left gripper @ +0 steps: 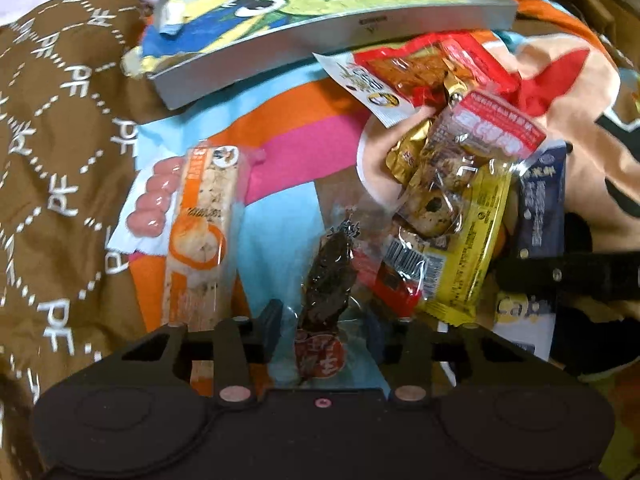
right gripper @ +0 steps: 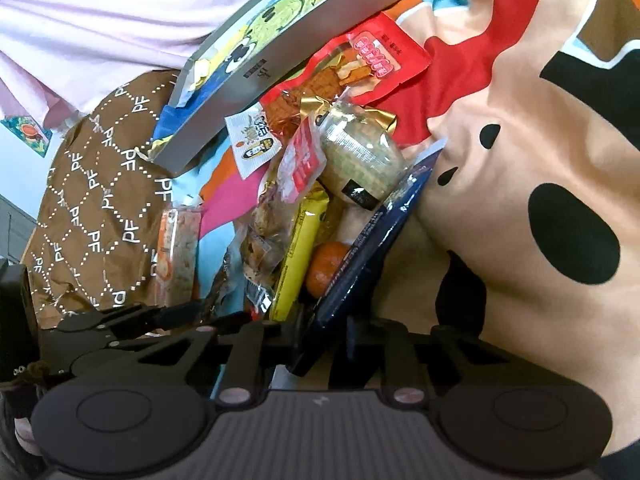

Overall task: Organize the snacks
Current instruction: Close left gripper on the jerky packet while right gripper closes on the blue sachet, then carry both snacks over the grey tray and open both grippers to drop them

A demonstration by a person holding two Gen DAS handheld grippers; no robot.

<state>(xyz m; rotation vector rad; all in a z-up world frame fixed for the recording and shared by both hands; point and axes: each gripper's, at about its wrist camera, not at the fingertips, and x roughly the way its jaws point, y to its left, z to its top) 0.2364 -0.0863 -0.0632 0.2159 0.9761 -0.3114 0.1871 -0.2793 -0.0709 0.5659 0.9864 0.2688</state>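
The left gripper has its fingers around the lower end of a clear packet holding a dark dried snack. The jaws look closed onto the wrapper, though a gap shows on the right side, so the hold may be light. The right gripper is pinched on the near edge of a dark blue packet, which stands on edge beside the heap.

To do this well, I would lift the dark snack straight up first. Its film is slippery and lies against the red wrapper and the yellow packet; dragging it sideways would likely pull them along. The tray, with a cartoon lining, sits just behind the heap and seems the likely place to put things.

An orange bar and pink sausages lie apart on the left. A small orange is wedged in the heap.

It all rests on a soft, rumpled cartoon blanket, with brown lettered cloth alongside. Packets could slide.
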